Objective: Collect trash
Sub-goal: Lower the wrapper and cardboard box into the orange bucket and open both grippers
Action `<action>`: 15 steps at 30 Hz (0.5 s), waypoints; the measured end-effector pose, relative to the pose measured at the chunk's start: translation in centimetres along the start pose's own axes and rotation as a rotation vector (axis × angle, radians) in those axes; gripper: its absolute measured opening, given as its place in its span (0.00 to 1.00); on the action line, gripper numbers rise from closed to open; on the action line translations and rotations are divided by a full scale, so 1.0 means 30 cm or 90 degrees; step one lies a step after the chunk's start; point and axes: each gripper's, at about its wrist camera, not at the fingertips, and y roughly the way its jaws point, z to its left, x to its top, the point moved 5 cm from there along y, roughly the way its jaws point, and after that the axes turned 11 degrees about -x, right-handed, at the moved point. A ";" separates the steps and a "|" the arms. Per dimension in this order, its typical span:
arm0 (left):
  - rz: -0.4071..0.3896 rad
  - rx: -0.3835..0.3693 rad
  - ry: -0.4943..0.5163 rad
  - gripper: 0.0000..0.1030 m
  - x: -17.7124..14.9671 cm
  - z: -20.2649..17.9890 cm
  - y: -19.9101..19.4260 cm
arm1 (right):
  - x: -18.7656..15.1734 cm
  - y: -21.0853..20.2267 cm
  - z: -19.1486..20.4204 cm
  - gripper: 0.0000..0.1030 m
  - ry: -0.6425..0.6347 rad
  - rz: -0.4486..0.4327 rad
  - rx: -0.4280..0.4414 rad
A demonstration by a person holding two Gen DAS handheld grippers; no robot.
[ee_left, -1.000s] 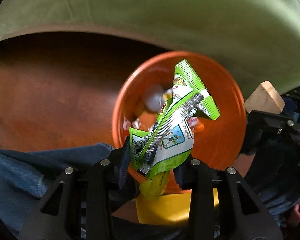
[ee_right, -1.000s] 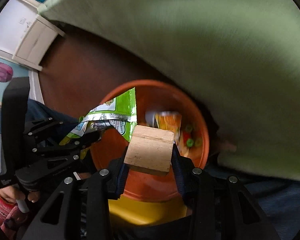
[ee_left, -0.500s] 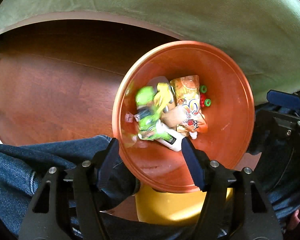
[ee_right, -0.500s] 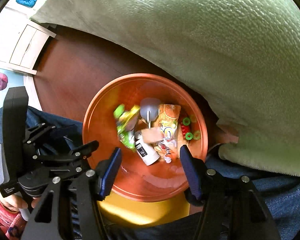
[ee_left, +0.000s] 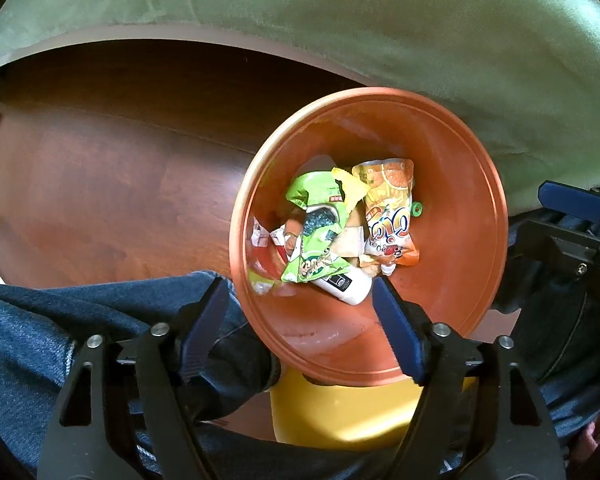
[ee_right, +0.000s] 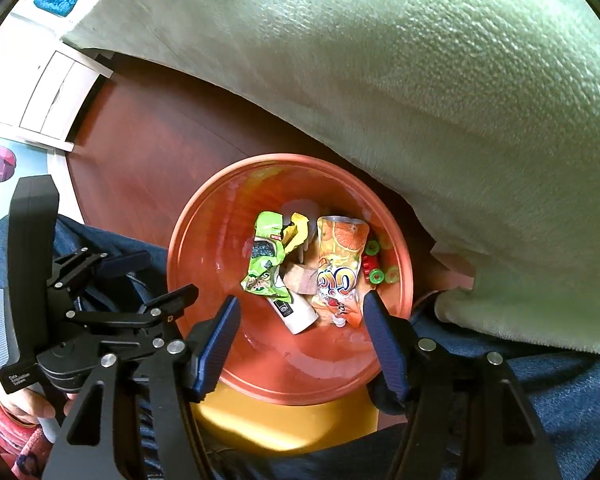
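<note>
An orange bin sits right below both grippers. In it lie a green snack wrapper, an orange juice pouch, a small white bottle, a wooden block and a red and green toy. My left gripper hangs over the bin's near rim, its jaws opening with nothing between them. My right gripper hovers over the same rim, its jaws also opening and empty. In the right wrist view, the left gripper shows at the left.
A pale green blanket drapes along the far side of the bin. Brown wood floor lies to the left. A person's jeans-clad legs flank the bin, and a yellow object stands under its near edge. A white cabinet is far left.
The left gripper let go of the green wrapper and the right let go of the wooden block. Both now lie in the bin, and both pairs of jaws have spread wider.
</note>
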 end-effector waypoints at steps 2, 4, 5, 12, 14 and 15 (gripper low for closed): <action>-0.005 0.002 0.001 0.72 0.003 -0.001 -0.005 | 0.001 -0.003 0.001 0.62 0.001 -0.003 0.000; -0.010 0.003 0.002 0.72 0.005 -0.002 -0.011 | 0.004 -0.012 0.001 0.63 0.001 -0.010 -0.002; -0.013 0.002 0.002 0.72 0.007 -0.002 -0.017 | 0.006 -0.020 0.003 0.63 -0.001 -0.016 -0.003; -0.101 0.009 0.003 0.72 0.063 0.006 -0.173 | 0.042 -0.186 0.035 0.66 -0.030 -0.110 0.005; -0.134 0.013 0.000 0.72 0.088 0.012 -0.233 | 0.068 -0.259 0.042 0.66 -0.031 -0.135 0.033; -0.151 0.015 -0.003 0.72 0.101 0.017 -0.265 | 0.089 -0.306 0.045 0.66 -0.030 -0.149 0.057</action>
